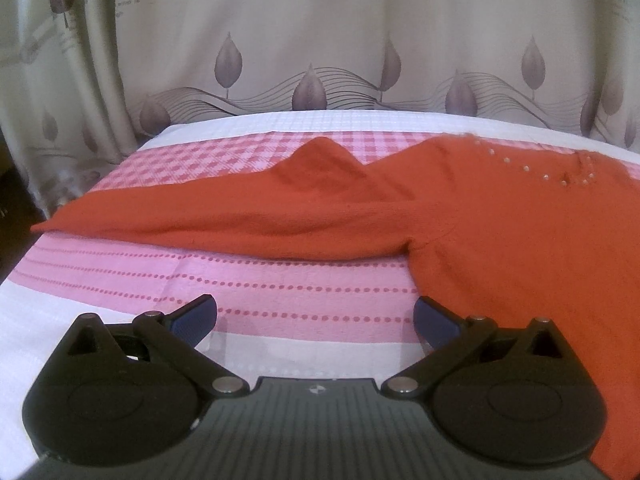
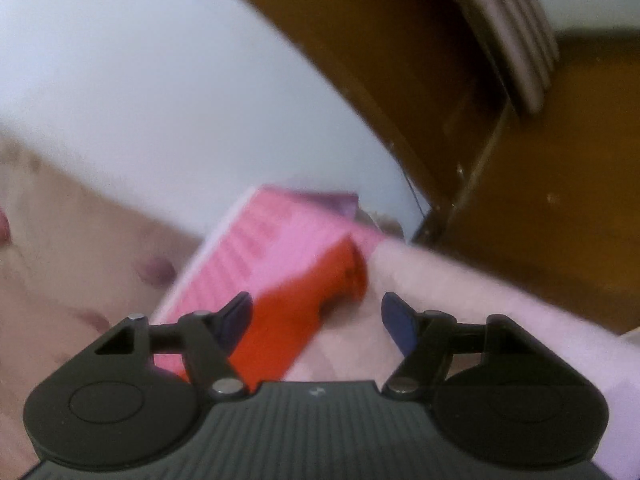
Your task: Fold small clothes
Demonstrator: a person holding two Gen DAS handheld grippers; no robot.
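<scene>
A pink-and-white checked cloth [image 1: 120, 276] covers the table, a leaf-patterned curtain [image 1: 320, 40] behind. The orange sweater [image 1: 500, 232] lies spread on it, one sleeve outstretched. Left gripper [image 1: 315, 318] and right gripper [image 2: 316, 316] hover above, fingers spread, empty.

red sweater [image 1: 500, 216] cut off at the right edge of the left wrist view, curtain [image 1: 320, 40] words too small to read, whole right wrist view blurry, brown wood [image 2: 540, 200] fuzzy, red cloth partly hidden behind the right gripper [image 2: 316, 322]
</scene>
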